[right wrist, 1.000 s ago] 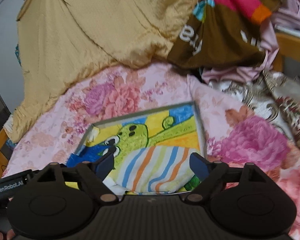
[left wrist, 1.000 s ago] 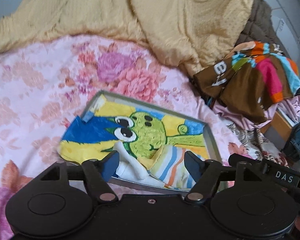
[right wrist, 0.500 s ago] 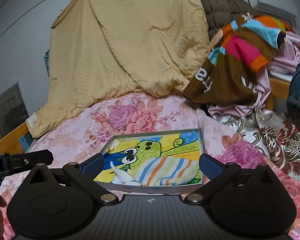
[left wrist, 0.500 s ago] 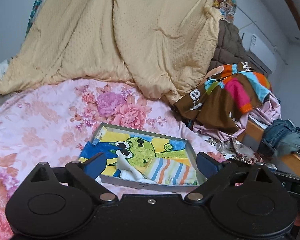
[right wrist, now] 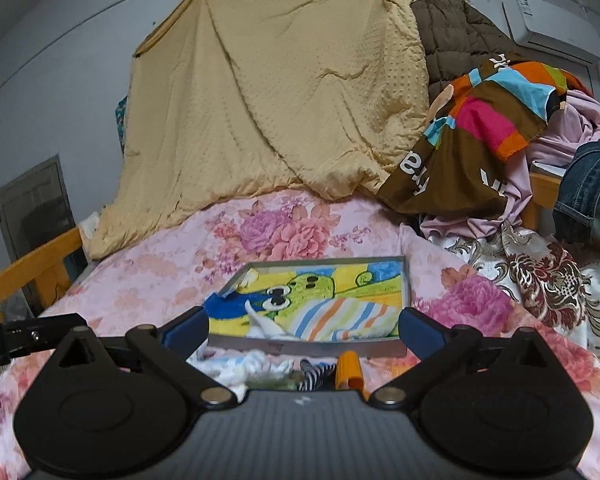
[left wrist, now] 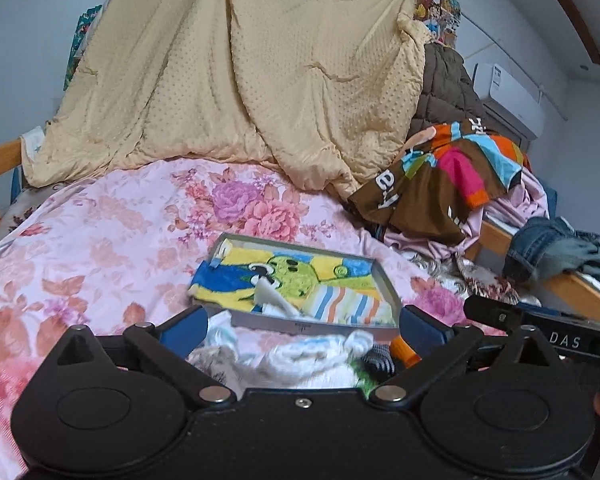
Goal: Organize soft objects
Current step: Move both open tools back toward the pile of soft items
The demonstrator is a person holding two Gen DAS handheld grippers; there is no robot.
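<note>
**Both grippers spread wide above a small heap of soft things, near the filled tray**

On the pink floral bedspread [left wrist: 112,240] lies a shallow grey rectangular tray [right wrist: 308,346]. In it rests a bright cartoon cloth with a green figure [right wrist: 312,286], and on that a folded cloth striped in orange, blue and white [right wrist: 348,318], at the tray's near right side.

The left gripper [left wrist: 300,330] has just been opening; its blue-padded jaws stand wide apart, pinching nothing. The right gripper [right wrist: 302,326] also stands fully spread and empty.

Just in front of the tray's near wall lies a blurred heap of white and pale-blue soft cloth [left wrist: 296,362], with an orange piece [right wrist: 348,368] beside it. A tan quilted blanket [left wrist: 260,80] hangs behind the bed.
</note>
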